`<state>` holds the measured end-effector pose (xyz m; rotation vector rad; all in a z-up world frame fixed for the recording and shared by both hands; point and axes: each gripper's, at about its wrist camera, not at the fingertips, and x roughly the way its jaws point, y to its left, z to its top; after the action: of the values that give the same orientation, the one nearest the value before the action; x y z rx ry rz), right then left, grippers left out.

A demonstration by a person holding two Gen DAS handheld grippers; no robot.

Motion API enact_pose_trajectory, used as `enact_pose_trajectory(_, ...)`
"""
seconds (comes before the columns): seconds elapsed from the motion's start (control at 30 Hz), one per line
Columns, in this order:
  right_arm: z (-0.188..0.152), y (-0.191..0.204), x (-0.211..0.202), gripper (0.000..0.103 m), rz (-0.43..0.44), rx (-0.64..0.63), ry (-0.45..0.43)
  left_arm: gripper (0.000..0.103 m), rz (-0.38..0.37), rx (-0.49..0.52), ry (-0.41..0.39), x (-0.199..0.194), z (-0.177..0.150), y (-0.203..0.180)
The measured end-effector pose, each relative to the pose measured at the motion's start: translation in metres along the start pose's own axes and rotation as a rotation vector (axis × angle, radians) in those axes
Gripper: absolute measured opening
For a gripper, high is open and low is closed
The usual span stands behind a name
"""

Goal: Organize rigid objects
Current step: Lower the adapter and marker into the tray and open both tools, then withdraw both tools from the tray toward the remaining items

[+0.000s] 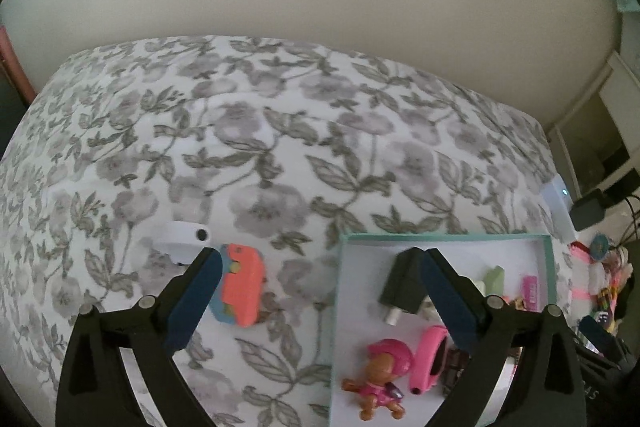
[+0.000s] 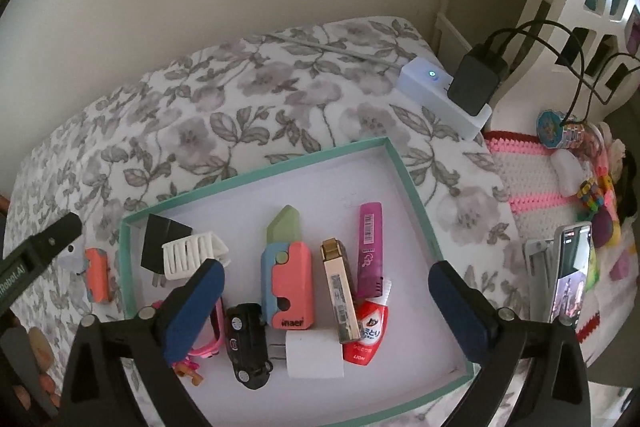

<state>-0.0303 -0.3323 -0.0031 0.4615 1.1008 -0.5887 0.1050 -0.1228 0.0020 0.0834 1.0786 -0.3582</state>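
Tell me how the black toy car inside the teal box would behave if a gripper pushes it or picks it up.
The black toy car looks like hard moulded material, so probably stiff. It appears to lie on its side, so a push would likely slide it, not roll it. Its glossy, rounded body may slip between pads.

A: Left wrist cam: steep down-look, close above the bed (image 1: 280, 131), sitting over the left edge of the teal box (image 1: 550, 267); wall behind.

B: Right wrist cam: also steep and close, centred over the teal box (image 2: 416, 195), power strip (image 2: 432, 87) beyond its far right corner.

A: Overlap: the box, the black plug (image 1: 400, 281) inside it (image 2: 160, 239), and the coral toy (image 1: 242, 287) left of it (image 2: 98, 275).
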Motion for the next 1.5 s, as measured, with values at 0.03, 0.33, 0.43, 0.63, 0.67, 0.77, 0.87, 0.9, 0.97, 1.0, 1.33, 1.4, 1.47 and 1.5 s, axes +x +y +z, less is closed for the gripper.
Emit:
enact_pose_trajectory(0.03, 0.0, 0.001, 0.001, 0.103, 0.001, -0.002, 0.001, 0.099, 0.006, -0.004, -0.001, 0.0, 0.0, 0.004)
enact_pose_trajectory(0.33, -0.002, 0.018, 0.005, 0.103, -0.005, -0.054, 0.016, 0.099, 0.087, -0.133, 0.034, 0.01, 0.002, 0.075)
enact_pose_trajectory(0.43, -0.004, 0.032, 0.007, 0.103, 0.003, -0.074, 0.025, 0.099, 0.118, -0.175, 0.03, 0.008, 0.002, 0.1)
enact_pose_trajectory(0.63, -0.008, 0.082, 0.006, 0.103, 0.074, -0.142, 0.017, 0.099, 0.151, -0.212, 0.024, 0.002, 0.001, 0.133)
enact_pose_trajectory(0.67, -0.01, 0.094, 0.005, 0.103, 0.096, -0.163, 0.015, 0.099, 0.154, -0.21, 0.025, 0.001, 0.001, 0.137)
enact_pose_trajectory(0.77, -0.014, 0.124, 0.003, 0.103, 0.138, -0.205, 0.014, 0.099, 0.165, -0.212, 0.029, 0.001, 0.001, 0.147)
enact_pose_trajectory(0.87, -0.017, 0.146, 0.005, 0.103, 0.161, -0.231, 0.019, 0.099, 0.161, -0.229, 0.037, 0.002, 0.001, 0.161)
enact_pose_trajectory(0.9, -0.018, 0.152, 0.006, 0.103, 0.161, -0.24, 0.02, 0.099, 0.161, -0.235, 0.038, 0.002, 0.001, 0.165)
enact_pose_trajectory(0.97, -0.021, 0.164, 0.008, 0.103, 0.166, -0.255, 0.023, 0.099, 0.164, -0.25, 0.042, 0.002, 0.0, 0.174)
enact_pose_trajectory(1.0, -0.022, 0.168, 0.009, 0.103, 0.17, -0.258, 0.025, 0.099, 0.165, -0.259, 0.043, 0.003, 0.0, 0.178)
enact_pose_trajectory(1.33, -0.031, 0.213, 0.024, 0.103, 0.209, -0.316, 0.031, 0.099, 0.162, -0.285, 0.079, 0.017, -0.001, 0.202)
enact_pose_trajectory(1.4, -0.034, 0.224, 0.028, 0.103, 0.225, -0.341, 0.033, 0.099, 0.157, -0.287, 0.084, 0.019, 0.0, 0.203)
enact_pose_trajectory(1.47, -0.037, 0.234, 0.031, 0.103, 0.235, -0.364, 0.033, 0.099, 0.15, -0.291, 0.085, 0.021, 0.0, 0.204)
enact_pose_trajectory(1.5, -0.039, 0.238, 0.033, 0.103, 0.24, -0.372, 0.035, 0.099, 0.146, -0.291, 0.085, 0.022, 0.001, 0.204)
